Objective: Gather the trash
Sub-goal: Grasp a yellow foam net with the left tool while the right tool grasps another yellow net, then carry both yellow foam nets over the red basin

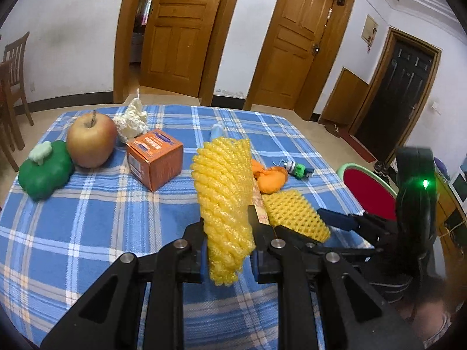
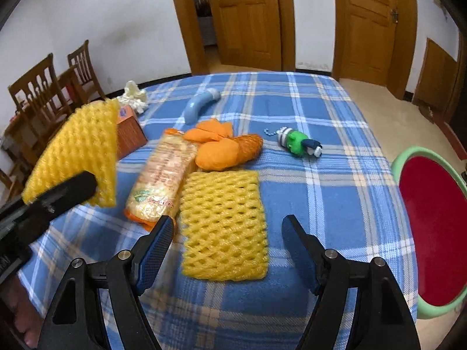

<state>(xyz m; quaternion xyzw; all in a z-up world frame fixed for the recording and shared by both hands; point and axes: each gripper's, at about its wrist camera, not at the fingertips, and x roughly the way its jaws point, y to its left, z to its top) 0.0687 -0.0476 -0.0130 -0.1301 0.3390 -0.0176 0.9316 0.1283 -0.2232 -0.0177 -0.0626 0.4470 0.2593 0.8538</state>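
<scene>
- Left wrist view: your left claw (image 1: 227, 230) is clamped on a yellow foam fruit-net sleeve (image 1: 223, 192), held clear of the blue plaid tablecloth (image 1: 96, 210), presumably for carrying to the red, green-rimmed bin (image 2: 432, 233).
- Your right claw (image 2: 226, 233) stands apart, empty, straddling the second flat yellow foam net (image 2: 224, 224), which lies between its fingers; that looks lined up for the next pinch.
- The bin sits to that claw's right, off the table.

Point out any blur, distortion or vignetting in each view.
Left wrist view: fisheye bends the doors and table edge; corners are dark; the foam net is sharp; bottom right smears. Right wrist view: same bending and dark corners; the left hand-held gripper and its net are motion-blurred, while the flat net is crisp.
</scene>
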